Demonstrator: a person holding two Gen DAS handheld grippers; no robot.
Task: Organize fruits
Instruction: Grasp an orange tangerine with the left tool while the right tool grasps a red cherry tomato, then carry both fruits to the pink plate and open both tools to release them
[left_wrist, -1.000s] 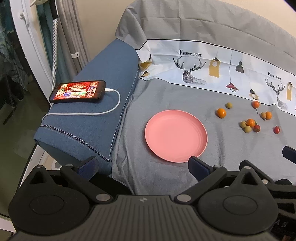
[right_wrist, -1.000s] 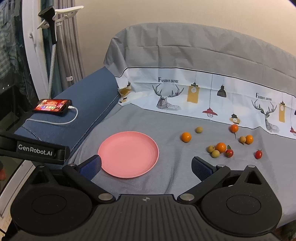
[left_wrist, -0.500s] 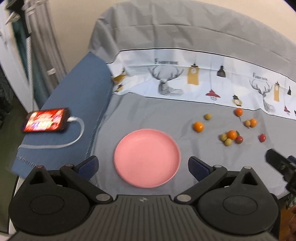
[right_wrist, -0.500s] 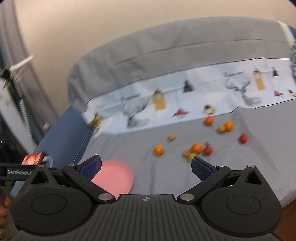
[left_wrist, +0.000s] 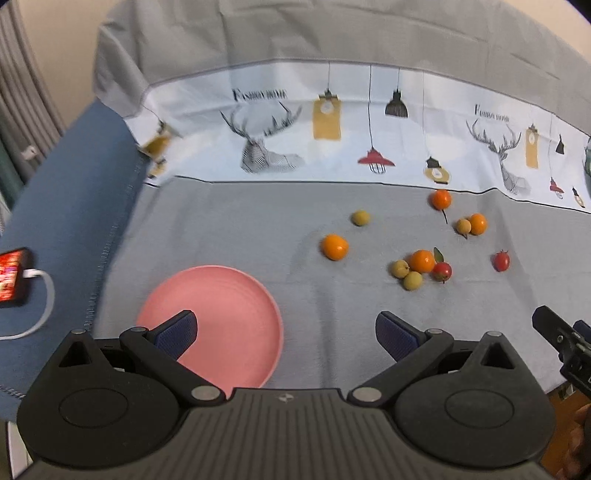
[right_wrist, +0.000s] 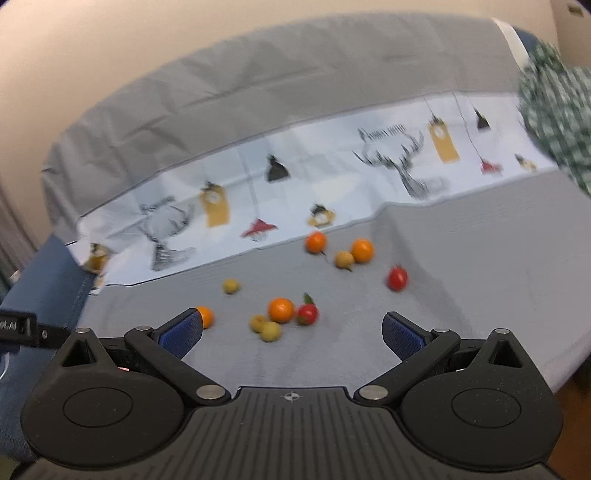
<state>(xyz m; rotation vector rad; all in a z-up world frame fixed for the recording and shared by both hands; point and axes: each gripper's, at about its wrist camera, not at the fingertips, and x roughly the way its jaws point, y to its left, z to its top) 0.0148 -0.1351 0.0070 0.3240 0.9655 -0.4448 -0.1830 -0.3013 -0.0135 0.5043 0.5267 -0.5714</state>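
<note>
Several small fruits lie on the grey sofa cover: oranges (left_wrist: 335, 246), yellow-green fruits (left_wrist: 360, 218) and red tomatoes (left_wrist: 501, 260). A cluster (left_wrist: 421, 265) sits right of centre. An empty pink plate (left_wrist: 236, 317) lies to their left, under my left gripper's left finger. My left gripper (left_wrist: 286, 332) is open and empty, short of the fruits. My right gripper (right_wrist: 291, 334) is open and empty, with the cluster (right_wrist: 282, 314) just beyond its fingers. An orange (right_wrist: 205, 316) is beside its left fingertip. The plate is out of the right wrist view.
A phone (left_wrist: 13, 277) on a white charging cable lies on the blue armrest (left_wrist: 62, 206) at left. The printed backrest cover (left_wrist: 332, 122) rises behind the fruits. A green checked cloth (right_wrist: 557, 118) hangs at far right. The right gripper's tip (left_wrist: 561, 339) shows at the left view's right edge.
Both grippers swung right and moved closer to the seat. The plate left the right wrist view and the fruits now sit nearer its fingers. Both stayed open.
</note>
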